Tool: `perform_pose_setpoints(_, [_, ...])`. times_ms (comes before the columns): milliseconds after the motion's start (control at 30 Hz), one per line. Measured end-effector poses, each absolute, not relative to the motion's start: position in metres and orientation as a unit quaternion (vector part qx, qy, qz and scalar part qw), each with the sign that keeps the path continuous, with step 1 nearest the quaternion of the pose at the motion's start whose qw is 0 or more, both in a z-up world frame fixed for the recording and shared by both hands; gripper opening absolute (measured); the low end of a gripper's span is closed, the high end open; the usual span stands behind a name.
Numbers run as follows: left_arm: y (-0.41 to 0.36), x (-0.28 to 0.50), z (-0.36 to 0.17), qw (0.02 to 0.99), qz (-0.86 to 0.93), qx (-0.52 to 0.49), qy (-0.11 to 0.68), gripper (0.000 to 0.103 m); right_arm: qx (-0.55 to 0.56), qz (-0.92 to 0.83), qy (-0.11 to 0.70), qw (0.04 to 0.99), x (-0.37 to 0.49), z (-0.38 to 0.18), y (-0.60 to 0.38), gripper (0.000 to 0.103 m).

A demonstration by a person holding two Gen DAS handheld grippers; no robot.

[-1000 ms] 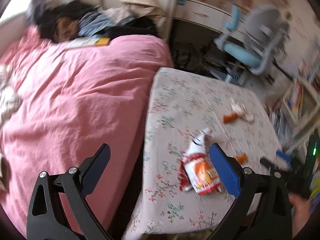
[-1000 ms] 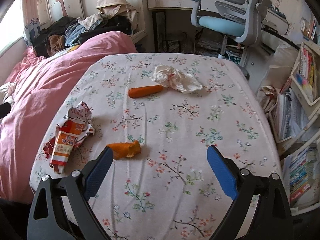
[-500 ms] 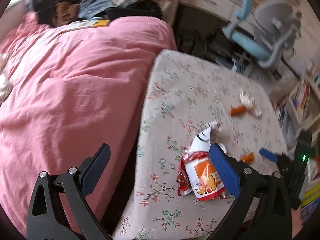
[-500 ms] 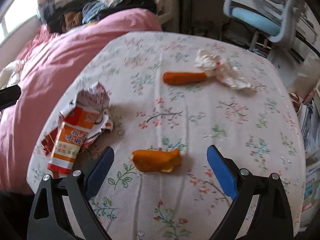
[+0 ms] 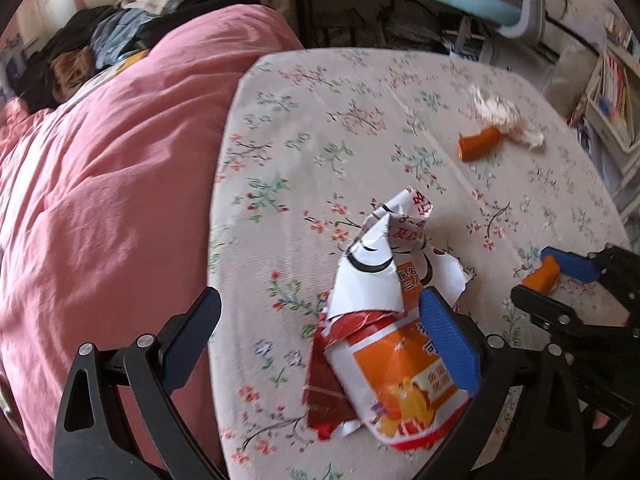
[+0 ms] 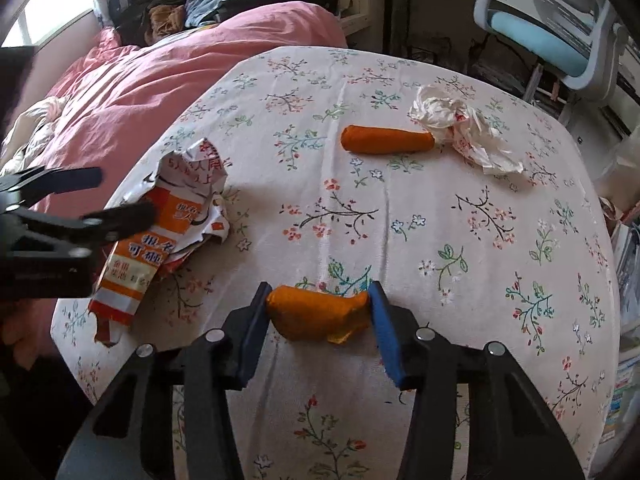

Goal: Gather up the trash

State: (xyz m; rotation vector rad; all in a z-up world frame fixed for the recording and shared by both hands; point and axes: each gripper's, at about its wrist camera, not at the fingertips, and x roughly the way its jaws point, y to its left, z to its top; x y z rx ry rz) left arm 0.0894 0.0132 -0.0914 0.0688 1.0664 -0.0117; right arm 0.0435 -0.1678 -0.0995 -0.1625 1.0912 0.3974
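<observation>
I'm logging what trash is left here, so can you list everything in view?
Table: one, white floral cloth, centre.
Torn wrapper: one, orange, white, red; table's left edge.
Orange pieces: two; a long one far side, a short one near edge.
Crumpled paper: one, white, touching the long piece.
Bed cover: one, pink, left of table.
Clothes pile: dark and blue, behind the bed.
Chair: one, grey and blue, far right.
Left gripper: open over the wrapper.
Right gripper: just closed on the short piece.
</observation>
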Motion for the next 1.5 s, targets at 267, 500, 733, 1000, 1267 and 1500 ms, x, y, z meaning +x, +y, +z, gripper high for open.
perform_pose_setpoints(267, [-0.003,0.089,-0.098,0.853,-0.06,0.027,0.518,0.044,-0.067,0.193,0.49,0.848,0.044,-0.087,-0.176,0.048])
perform_pose_setpoints(500, [0.003,0.083,-0.07,0.875,-0.061,0.003,0.48,0.033,-0.067,0.195,0.479,0.853,0.044,-0.079,-0.187,0.048])
perform_pose_setpoints(733, [-0.002,0.079,-0.057,0.887,-0.064,0.017,0.458,0.033,-0.076,0.201,0.472,0.855,0.04,-0.075,-0.196,0.048])
perform_pose_setpoints(1000, [-0.014,0.073,-0.051,0.894,-0.064,0.047,0.44,0.033,-0.081,0.212,0.467,0.855,0.036,-0.072,-0.197,0.048])
perform_pose_setpoints(1267, [-0.019,0.067,-0.047,0.895,-0.073,0.056,0.436,0.033,-0.091,0.225,0.464,0.852,0.03,-0.069,-0.194,0.048])
perform_pose_setpoints(1500, [-0.017,0.047,-0.037,0.897,-0.101,0.043,0.428,0.033,-0.081,0.256,0.449,0.852,0.006,-0.052,-0.186,0.048])
